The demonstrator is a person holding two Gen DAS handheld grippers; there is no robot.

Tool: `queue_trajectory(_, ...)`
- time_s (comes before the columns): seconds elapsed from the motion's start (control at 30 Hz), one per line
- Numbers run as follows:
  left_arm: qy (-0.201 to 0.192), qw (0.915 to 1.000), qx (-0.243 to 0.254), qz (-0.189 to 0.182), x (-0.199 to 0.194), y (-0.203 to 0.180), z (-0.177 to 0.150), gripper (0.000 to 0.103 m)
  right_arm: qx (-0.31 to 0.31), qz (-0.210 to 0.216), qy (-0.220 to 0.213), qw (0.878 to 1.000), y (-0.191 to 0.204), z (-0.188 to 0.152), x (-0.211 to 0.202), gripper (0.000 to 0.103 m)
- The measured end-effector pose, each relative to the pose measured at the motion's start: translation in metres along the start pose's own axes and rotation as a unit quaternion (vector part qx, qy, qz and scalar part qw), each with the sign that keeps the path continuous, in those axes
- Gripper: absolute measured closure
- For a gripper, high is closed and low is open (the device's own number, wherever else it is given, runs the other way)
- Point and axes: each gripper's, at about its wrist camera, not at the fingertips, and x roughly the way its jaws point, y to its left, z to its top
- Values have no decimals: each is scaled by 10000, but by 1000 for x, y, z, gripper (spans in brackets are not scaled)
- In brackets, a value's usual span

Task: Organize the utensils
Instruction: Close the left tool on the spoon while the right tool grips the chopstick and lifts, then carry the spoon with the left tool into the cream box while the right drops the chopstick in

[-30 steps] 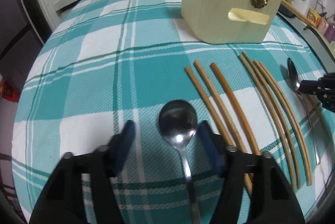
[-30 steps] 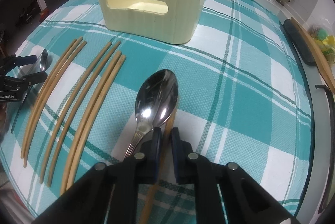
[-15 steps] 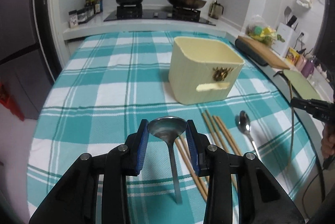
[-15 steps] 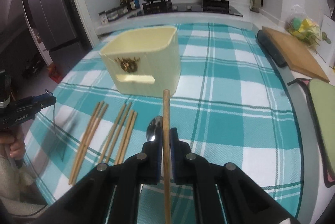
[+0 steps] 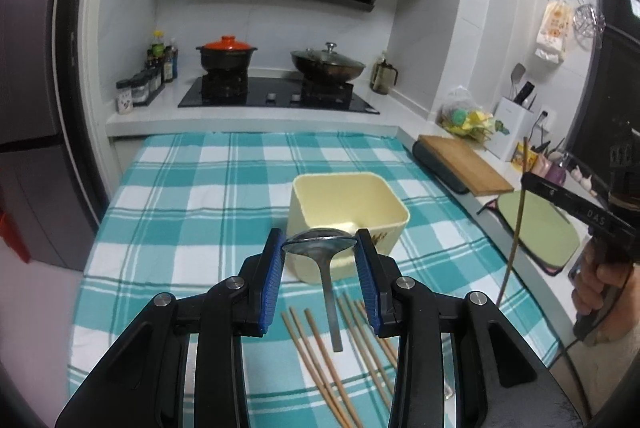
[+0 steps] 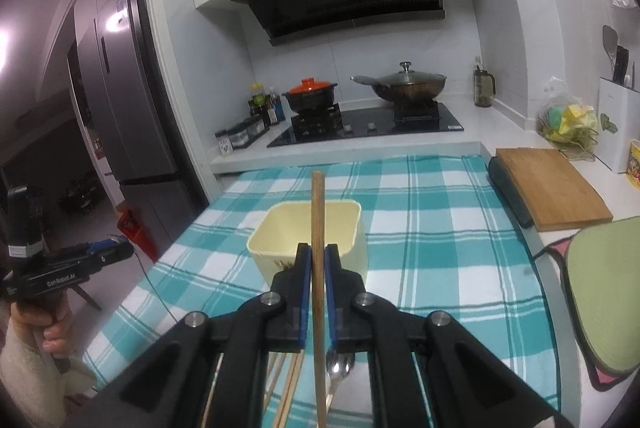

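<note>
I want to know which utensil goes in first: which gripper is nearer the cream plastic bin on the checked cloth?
Too close to call. The left gripper, holding the metal spoon, and the right gripper, holding a wooden chopstick, both hover just short of the cream plastic bin.

Spoons: two, one [image 5: 320, 248] held, one [image 6: 339, 368] on the tablecloth. Chopsticks: one [image 6: 318, 268] held; about six [image 5: 320, 352] lying, exact count unclear. Cream bins [image 5: 348, 196]: one. Pots on the stove: two, one clay pot [image 5: 226, 54], one wok [image 5: 328, 64]. Cutting boards [image 6: 552, 192]: one.
</note>
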Motion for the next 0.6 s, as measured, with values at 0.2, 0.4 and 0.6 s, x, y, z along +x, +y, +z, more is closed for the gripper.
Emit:
queue_trajectory(0.2, -365, 9991, 165, 141, 28, -7, 75, 68, -57, 166, -580, 9982, 20, 73, 46, 96)
queue_trajectory(0.4, -268, 9993, 81, 265, 99, -6, 105, 68, -151, 181, -1040, 9943, 31, 112, 115, 96)
queue_trajectory(0.6, 555, 9981, -117, 233, 176, 3, 85, 68, -153, 64, -841, 9963, 18, 101, 185, 96)
